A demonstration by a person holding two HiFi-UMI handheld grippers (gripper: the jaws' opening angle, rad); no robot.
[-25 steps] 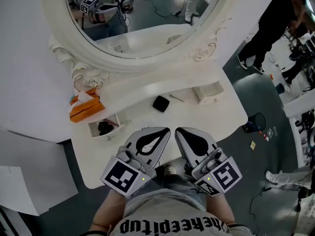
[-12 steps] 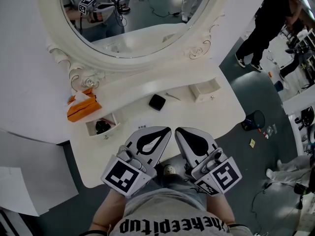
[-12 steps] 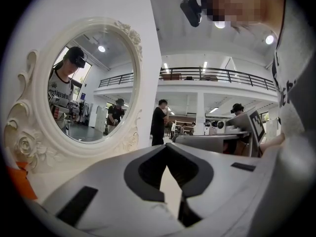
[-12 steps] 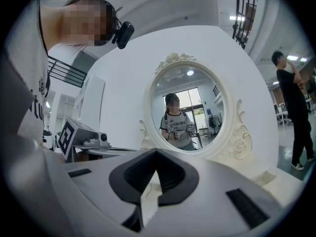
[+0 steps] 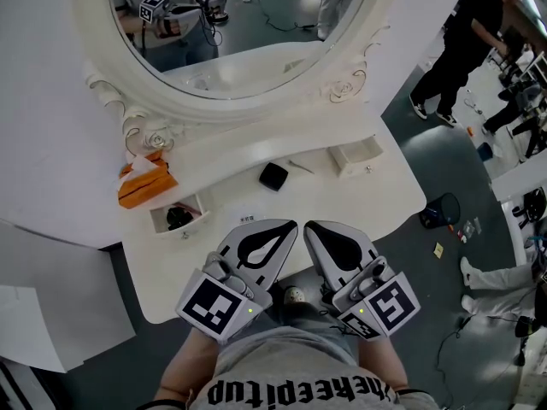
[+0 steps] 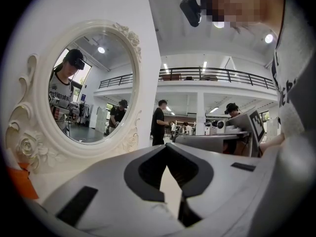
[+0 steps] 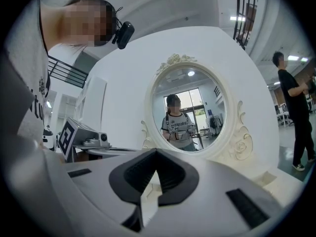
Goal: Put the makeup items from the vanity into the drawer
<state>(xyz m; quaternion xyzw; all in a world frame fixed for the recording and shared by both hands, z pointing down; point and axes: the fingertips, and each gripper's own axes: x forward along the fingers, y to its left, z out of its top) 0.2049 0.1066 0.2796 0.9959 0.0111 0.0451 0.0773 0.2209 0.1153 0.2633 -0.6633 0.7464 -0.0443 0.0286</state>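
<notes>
On the white vanity top (image 5: 342,203) lies a square black compact (image 5: 273,176), with a thin pencil-like stick (image 5: 301,167) just to its right. A small drawer (image 5: 179,216) at the left stands open with a dark round item inside. A second small drawer (image 5: 357,156) at the right is also open, and nothing shows in it. My left gripper (image 5: 289,226) and right gripper (image 5: 311,226) are side by side at the vanity's front edge, close to my body. Both are shut and hold nothing. In the gripper views the left gripper (image 6: 170,147) and right gripper (image 7: 155,152) point at the mirror.
A large oval mirror (image 5: 239,32) with a carved frame rises behind the vanity top. An orange tissue box (image 5: 147,184) sits at the back left. A person (image 5: 461,49) stands on the grey floor at the right. White boards (image 5: 51,314) lie at the lower left.
The grippers have stayed put. The head view shifted slightly, so the vanity items sit a little higher and further left. The person at the right moved.
</notes>
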